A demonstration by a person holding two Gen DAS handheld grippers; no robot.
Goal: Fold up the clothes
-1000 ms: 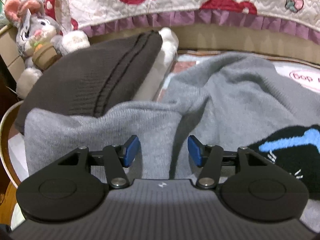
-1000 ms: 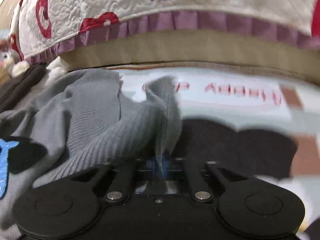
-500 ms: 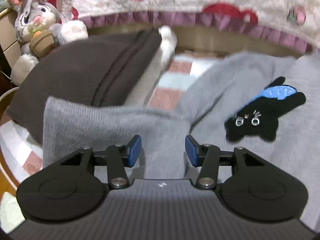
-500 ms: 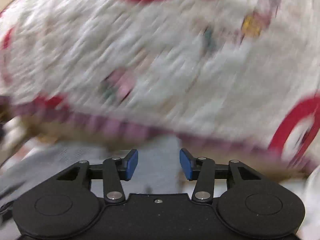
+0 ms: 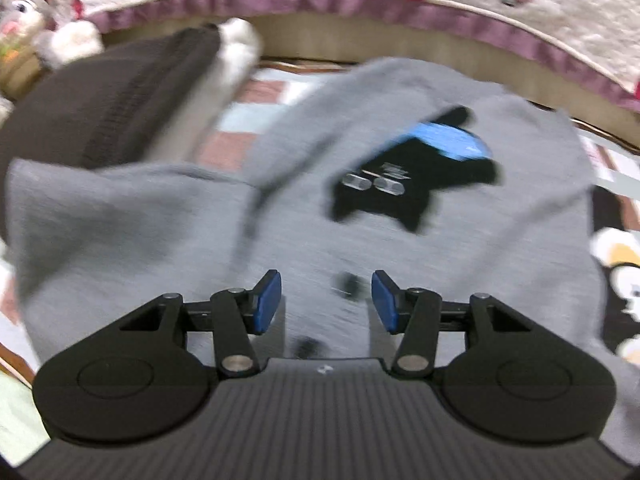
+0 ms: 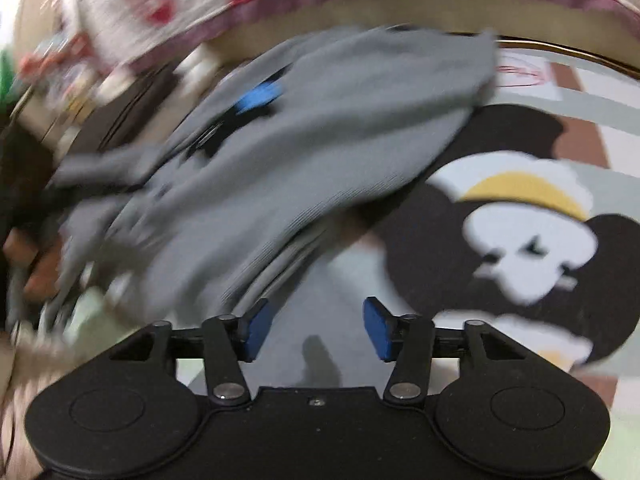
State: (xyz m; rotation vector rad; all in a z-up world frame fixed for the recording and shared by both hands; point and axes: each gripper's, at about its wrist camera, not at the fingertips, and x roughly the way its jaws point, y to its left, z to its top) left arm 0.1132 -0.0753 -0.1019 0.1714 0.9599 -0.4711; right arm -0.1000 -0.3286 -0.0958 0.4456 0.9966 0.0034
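Nearest in the left wrist view, the left gripper (image 5: 326,300) is seen with its blue pads parted about halfway and nothing pinched between them; only grey knit lies beneath the gap. In the right wrist view, the right gripper (image 6: 314,330) is caught with its jaws opening, nothing between them, the printed cartoon bedsheet (image 6: 520,240) showing through the gap. Just beyond, the grey knitted sweater with a black-and-blue cat patch (image 5: 400,208) is spread across the bed, patch side up, one sleeve thrown across the body from the right, the other sleeve (image 5: 100,216) reaching out to the left, not yet brought in. Further off on the left, a dark brown knitted garment (image 5: 104,120) is seen lying heaped and untouched. Judged from this, the folding is barely begun: one sleeve seems done, while the second sleeve, the body fold and the brown piece are left. At the far edge, a quilted white-and-red bedspread with a purple frill (image 5: 400,4) is visible.
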